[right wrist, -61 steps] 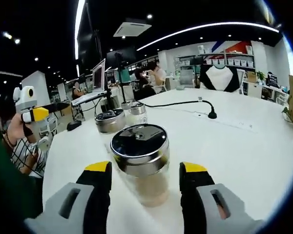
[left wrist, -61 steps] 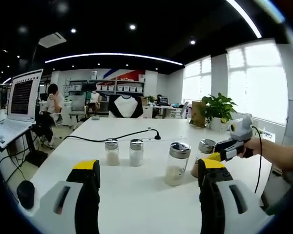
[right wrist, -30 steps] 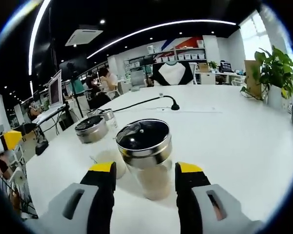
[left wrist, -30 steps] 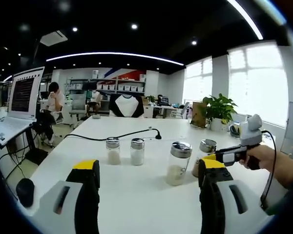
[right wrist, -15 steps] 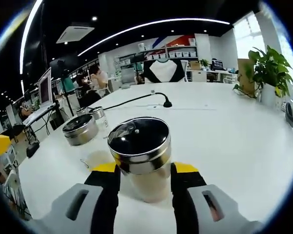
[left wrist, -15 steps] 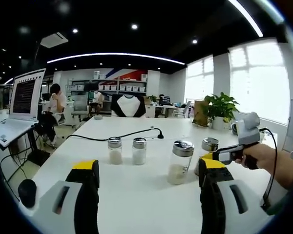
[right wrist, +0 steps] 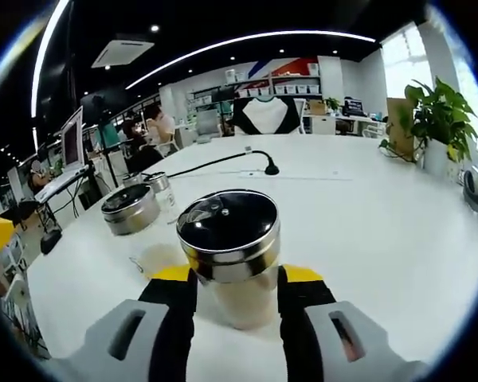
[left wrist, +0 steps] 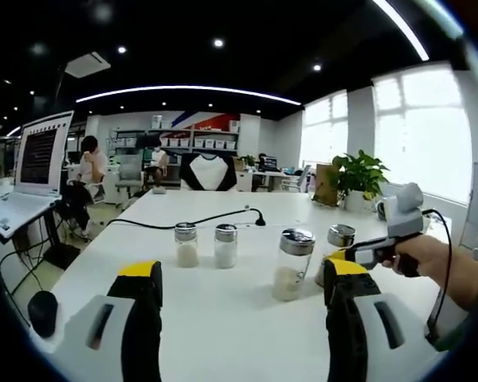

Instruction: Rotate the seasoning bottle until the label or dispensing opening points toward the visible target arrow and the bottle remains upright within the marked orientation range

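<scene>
A glass seasoning bottle (right wrist: 229,239) with a black and steel lid stands upright on the white table (right wrist: 382,215), and my right gripper (right wrist: 237,277) is shut on its body just below the lid. Pale seasoning shows in its lower part. In the left gripper view this bottle (left wrist: 337,240) stands at the right, with the right gripper (left wrist: 358,255) reaching in from a hand. My left gripper (left wrist: 243,278) hangs open above the table, well short of the bottles, nothing between its jaws. I see no arrow or mark on the table.
A second steel-lidded jar (left wrist: 291,264) stands left of the held one, then two small shakers (left wrist: 186,244) (left wrist: 225,245). A black cable (left wrist: 199,221) crosses the far table. A potted plant (left wrist: 357,179) is at the right, a laptop (left wrist: 32,171) and seated people at the left.
The right gripper's jaws have closed from open onto the bottle, and its view has swung round the bottle toward the plant. The left gripper has hardly moved.
</scene>
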The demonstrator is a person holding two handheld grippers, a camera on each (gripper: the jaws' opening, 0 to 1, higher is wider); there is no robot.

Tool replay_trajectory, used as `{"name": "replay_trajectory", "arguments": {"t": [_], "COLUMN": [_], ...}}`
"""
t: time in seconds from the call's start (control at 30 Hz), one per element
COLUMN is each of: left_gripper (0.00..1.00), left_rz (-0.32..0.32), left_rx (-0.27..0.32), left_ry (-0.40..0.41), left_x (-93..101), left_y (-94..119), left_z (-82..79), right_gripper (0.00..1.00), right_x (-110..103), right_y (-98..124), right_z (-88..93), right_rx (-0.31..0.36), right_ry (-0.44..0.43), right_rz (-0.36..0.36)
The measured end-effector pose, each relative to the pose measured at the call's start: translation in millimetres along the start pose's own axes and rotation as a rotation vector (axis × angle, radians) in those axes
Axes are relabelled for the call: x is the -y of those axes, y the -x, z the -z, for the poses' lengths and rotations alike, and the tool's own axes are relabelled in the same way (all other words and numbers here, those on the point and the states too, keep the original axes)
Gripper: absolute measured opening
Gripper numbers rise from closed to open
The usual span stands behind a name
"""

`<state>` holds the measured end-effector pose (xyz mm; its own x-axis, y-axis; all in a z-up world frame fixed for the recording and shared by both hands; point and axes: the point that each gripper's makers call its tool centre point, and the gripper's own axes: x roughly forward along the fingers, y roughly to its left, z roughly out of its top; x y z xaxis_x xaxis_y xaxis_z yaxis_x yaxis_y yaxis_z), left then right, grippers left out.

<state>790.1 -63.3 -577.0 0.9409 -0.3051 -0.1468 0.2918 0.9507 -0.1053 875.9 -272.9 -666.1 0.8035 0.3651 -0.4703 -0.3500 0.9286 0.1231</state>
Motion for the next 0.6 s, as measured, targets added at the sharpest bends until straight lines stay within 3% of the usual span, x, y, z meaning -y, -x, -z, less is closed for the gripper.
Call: {"name": "replay_trajectory", "arguments": {"t": [0.6], "left_gripper": [0.88], "left_rz": [0.003], "left_rx": [-0.001], "left_ry": [-0.001], "left_x": [0.4], "left_y": [-0.4], "left_z": [-0.5], "right_gripper": [0.38], "right_x": [-0.2], "right_y": [-0.1], "right_z": [-0.1], "right_rx": [-0.003], "right_ry": [0.017], "right_rz": [-0.012]}}
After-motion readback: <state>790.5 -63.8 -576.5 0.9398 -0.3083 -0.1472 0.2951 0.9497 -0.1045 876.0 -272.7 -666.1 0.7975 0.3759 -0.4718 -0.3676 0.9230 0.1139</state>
